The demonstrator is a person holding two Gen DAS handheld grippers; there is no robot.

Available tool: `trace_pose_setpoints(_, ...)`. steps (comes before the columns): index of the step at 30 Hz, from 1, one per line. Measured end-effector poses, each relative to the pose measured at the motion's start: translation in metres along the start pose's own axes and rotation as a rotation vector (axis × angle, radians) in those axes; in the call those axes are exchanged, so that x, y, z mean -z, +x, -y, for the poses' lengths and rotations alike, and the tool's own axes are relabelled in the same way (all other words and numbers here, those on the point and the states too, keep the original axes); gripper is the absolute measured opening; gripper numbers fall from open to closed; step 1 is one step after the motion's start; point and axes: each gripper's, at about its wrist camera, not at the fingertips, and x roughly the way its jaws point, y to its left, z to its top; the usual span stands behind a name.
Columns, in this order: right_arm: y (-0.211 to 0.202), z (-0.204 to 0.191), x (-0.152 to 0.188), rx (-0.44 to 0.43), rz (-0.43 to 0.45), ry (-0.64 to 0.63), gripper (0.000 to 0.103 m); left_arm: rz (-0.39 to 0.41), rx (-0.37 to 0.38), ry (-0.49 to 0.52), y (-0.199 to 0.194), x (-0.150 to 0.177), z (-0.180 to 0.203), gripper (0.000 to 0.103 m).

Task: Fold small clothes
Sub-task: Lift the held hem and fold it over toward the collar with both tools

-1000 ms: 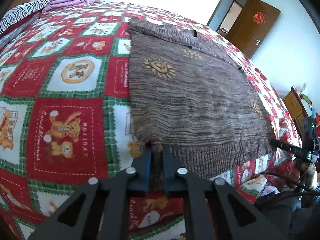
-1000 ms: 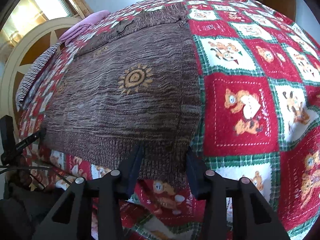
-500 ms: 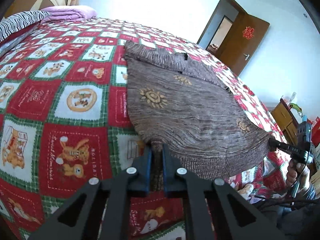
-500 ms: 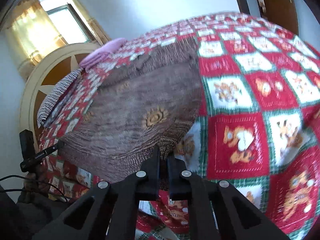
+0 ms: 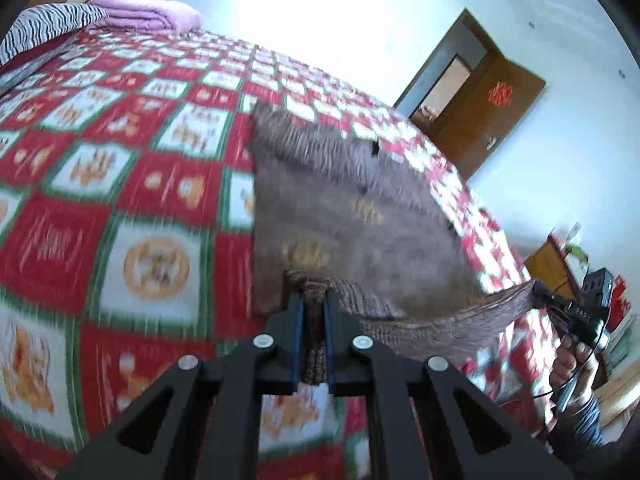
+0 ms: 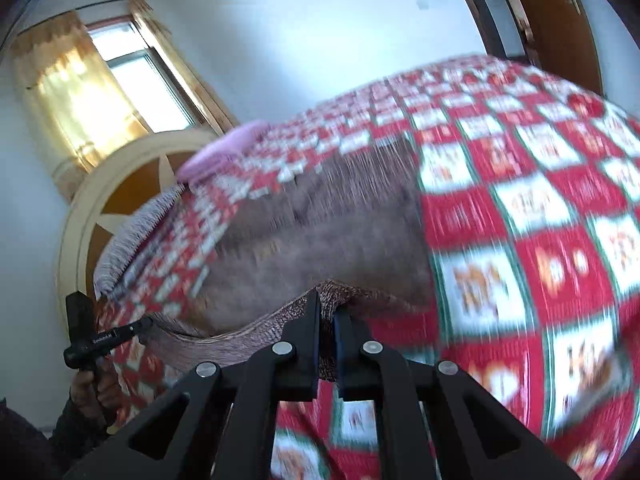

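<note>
Since 1 second ago we have raised the sweater (image 5: 352, 216) hem off the bed (image 5: 132, 184). Left hand-held gripper (image 5: 311, 312) and right hand-held gripper (image 6: 327, 316) each pinch 1 hem corner, keeping the edge taut for folding.

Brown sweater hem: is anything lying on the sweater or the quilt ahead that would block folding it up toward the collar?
Nothing visible does. Both the left claw and the right claw are shut on the brown sweater hem, lifted off the quilt. The sweater's top is bare; the purple blanket lies far off by the headboard.
</note>
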Motion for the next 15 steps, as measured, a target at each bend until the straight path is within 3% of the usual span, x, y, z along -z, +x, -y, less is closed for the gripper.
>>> trace_pose_setpoints(8, 0.021, 0.004, -0.055, -0.003, 0.085, 0.018, 0.005, 0.058, 0.023, -0.046, 0.014, -0.052, -0.006, 0.009)
trace_pose_setpoints(15, 0.047, 0.016, -0.082, 0.005, 0.081, 0.040, 0.005, 0.078, 0.010, -0.041, 0.041, -0.086, -0.005, 0.009)
